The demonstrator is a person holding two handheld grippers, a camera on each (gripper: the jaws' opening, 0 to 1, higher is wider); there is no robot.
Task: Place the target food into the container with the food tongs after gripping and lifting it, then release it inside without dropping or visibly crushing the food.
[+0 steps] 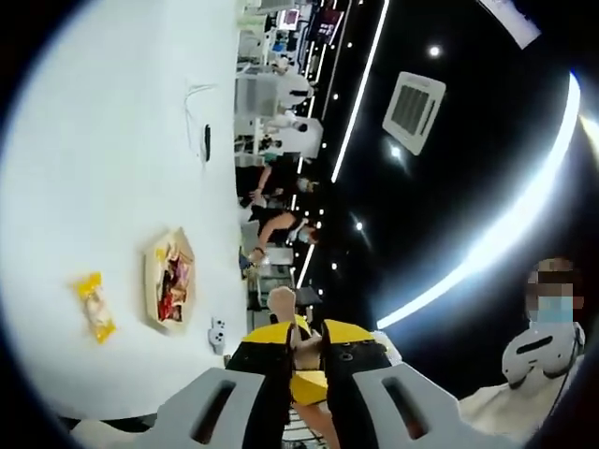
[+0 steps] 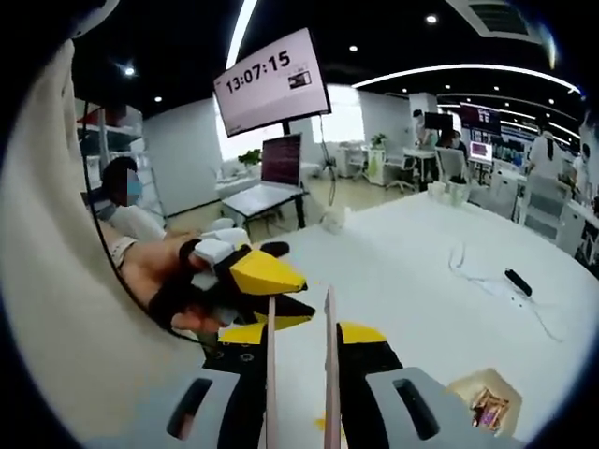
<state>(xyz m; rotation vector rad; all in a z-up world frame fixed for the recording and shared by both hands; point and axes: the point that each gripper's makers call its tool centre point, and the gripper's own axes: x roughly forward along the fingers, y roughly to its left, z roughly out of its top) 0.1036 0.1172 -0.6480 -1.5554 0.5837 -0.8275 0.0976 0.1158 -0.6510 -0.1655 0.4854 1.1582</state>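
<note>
1. In the right gripper view, the right gripper grips the food tongs, whose two thin blades rise side by side with a narrow gap between them and nothing held.
2. Left of the tongs, a hand holds the left gripper.
3. Right of the tongs and low down, the container sits on the white table, with wrapped snacks inside.
4. In the left gripper view, the left gripper has its jaws nearly together, holding nothing.
5. There, the container lies on the table, and a yellow packaged food lies just beside it, apart from it.
</note>
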